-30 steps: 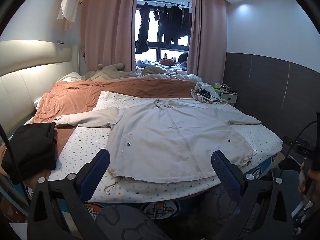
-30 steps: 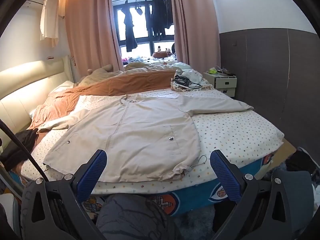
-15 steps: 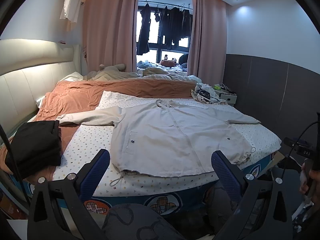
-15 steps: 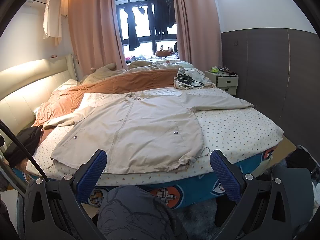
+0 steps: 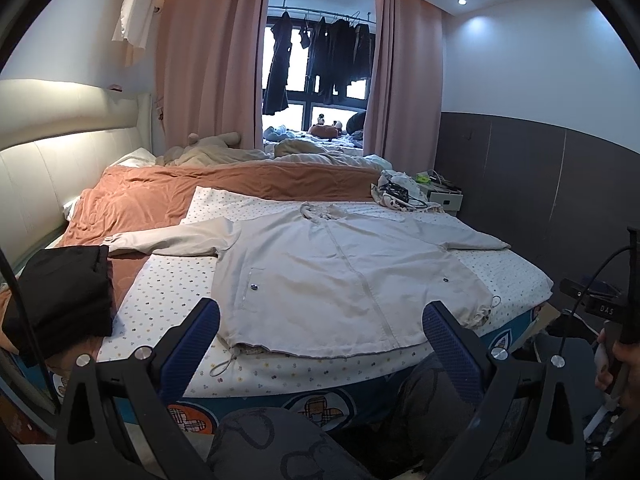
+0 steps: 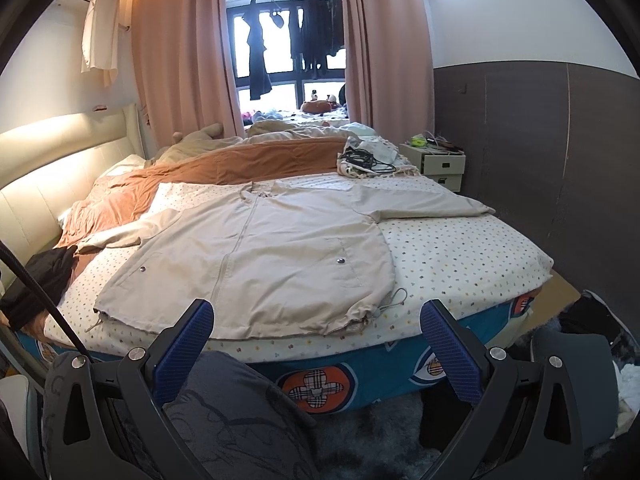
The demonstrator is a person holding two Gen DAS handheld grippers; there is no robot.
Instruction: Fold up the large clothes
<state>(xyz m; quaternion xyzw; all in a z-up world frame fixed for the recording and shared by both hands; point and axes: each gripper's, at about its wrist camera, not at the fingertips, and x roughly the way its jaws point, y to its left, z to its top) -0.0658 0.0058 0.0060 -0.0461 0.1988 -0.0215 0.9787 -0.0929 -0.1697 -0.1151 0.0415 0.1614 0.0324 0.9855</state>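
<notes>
A large beige jacket (image 5: 344, 276) lies spread flat, front up, on the dotted sheet of the bed, sleeves stretched out to both sides, hem toward me. It also shows in the right wrist view (image 6: 264, 256). My left gripper (image 5: 320, 328) is open and empty, held back from the bed's foot, in front of the hem. My right gripper (image 6: 316, 330) is open and empty too, short of the hem's right corner with its drawstring (image 6: 394, 300).
A folded black garment (image 5: 60, 300) sits at the bed's left edge. An orange blanket (image 5: 224, 188) covers the far half of the bed. A pile of cloth with black cables (image 6: 368, 160) lies far right, beside a white nightstand (image 6: 440, 164). My knee (image 6: 232, 412) is below the grippers.
Both grippers have pulled back from the bed and risen a little; the jacket looks smaller and the bed's blue side panel now shows. The jacket has not moved.
</notes>
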